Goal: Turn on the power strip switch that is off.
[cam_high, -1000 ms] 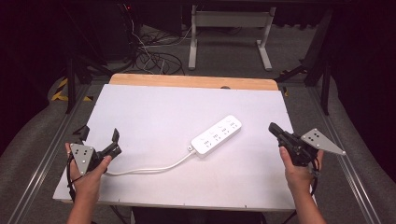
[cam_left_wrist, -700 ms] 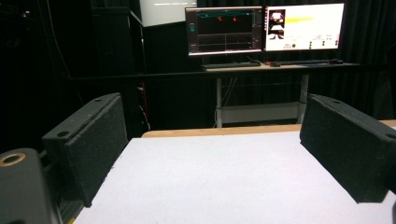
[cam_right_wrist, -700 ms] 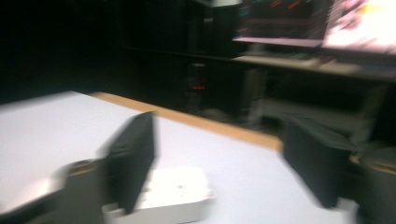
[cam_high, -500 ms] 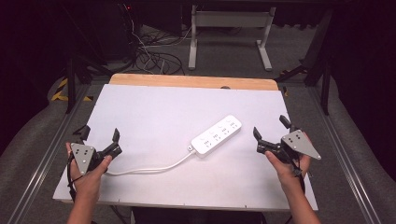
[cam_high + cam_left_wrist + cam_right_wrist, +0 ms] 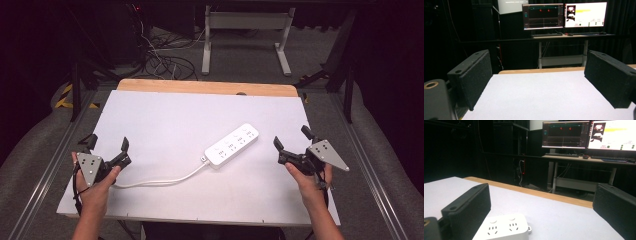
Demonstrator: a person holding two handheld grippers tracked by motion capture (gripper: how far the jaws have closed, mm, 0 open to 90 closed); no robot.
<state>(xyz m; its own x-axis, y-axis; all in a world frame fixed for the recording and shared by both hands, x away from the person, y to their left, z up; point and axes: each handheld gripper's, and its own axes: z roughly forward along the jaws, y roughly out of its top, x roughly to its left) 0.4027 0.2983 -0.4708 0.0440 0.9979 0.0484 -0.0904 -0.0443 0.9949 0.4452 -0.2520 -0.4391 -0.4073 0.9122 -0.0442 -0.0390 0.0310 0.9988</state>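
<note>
Right gripper view shows the power strip (image 5: 502, 227) before the right claw (image 5: 544, 212) (just spread, empty).

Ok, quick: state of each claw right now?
Left claw: open, empty, over the table.
Right claw: jaws just opened wide, nothing between them, beside the power strip.

White power strip (image 5: 232, 145), flat, diagonal, mid-table
</note>
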